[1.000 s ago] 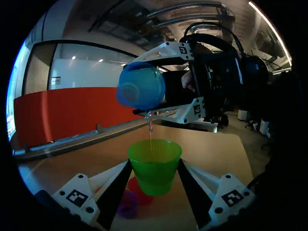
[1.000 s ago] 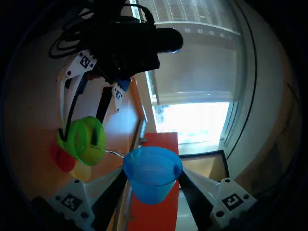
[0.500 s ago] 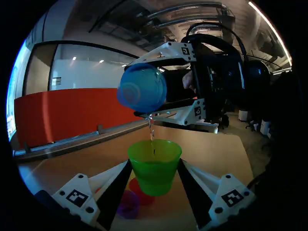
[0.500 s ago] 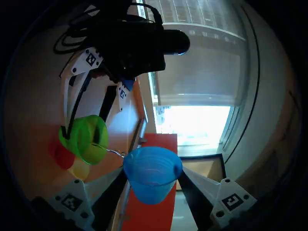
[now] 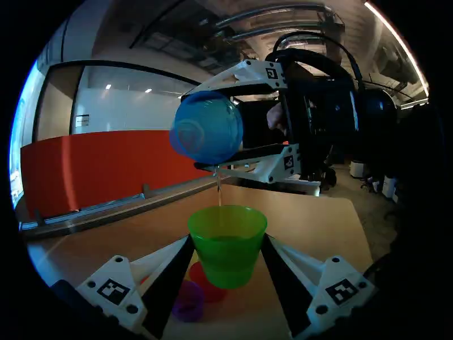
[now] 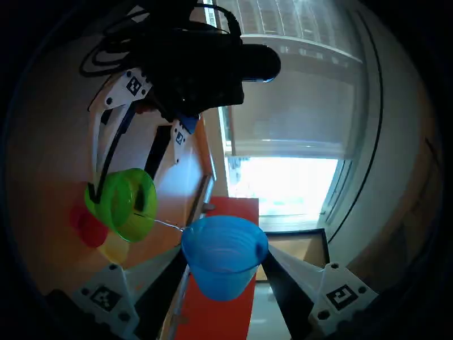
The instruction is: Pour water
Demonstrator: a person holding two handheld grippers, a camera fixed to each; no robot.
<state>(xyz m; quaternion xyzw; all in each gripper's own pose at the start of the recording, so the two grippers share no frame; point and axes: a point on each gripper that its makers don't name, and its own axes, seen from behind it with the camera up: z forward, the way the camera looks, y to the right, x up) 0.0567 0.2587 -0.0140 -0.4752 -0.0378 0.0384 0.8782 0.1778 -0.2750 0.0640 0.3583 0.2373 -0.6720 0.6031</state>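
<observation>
My left gripper (image 5: 227, 249) is shut on a green cup (image 5: 227, 243), held upright above the wooden table (image 5: 317, 218). My right gripper (image 6: 224, 266) is shut on a blue cup (image 6: 223, 256), tipped on its side just above the green one. In the left gripper view the blue cup (image 5: 206, 127) hangs over the green cup, and a thin stream of water (image 5: 219, 190) falls from its rim into it. In the right gripper view the green cup (image 6: 120, 204) sits to the left between the left gripper's fingers (image 6: 105, 141).
A red cup (image 5: 205, 280) and a purple cup (image 5: 188, 300) stand on the table below the green cup; a yellow one (image 6: 115, 247) is beside the red cup (image 6: 90, 226). An orange partition (image 5: 102, 164) and a rail border the table's far side. Office chairs stand at the far right.
The water stream has thinned slightly. Both grippers and cups hold nearly the same pose, with only a small shift of the blue cup.
</observation>
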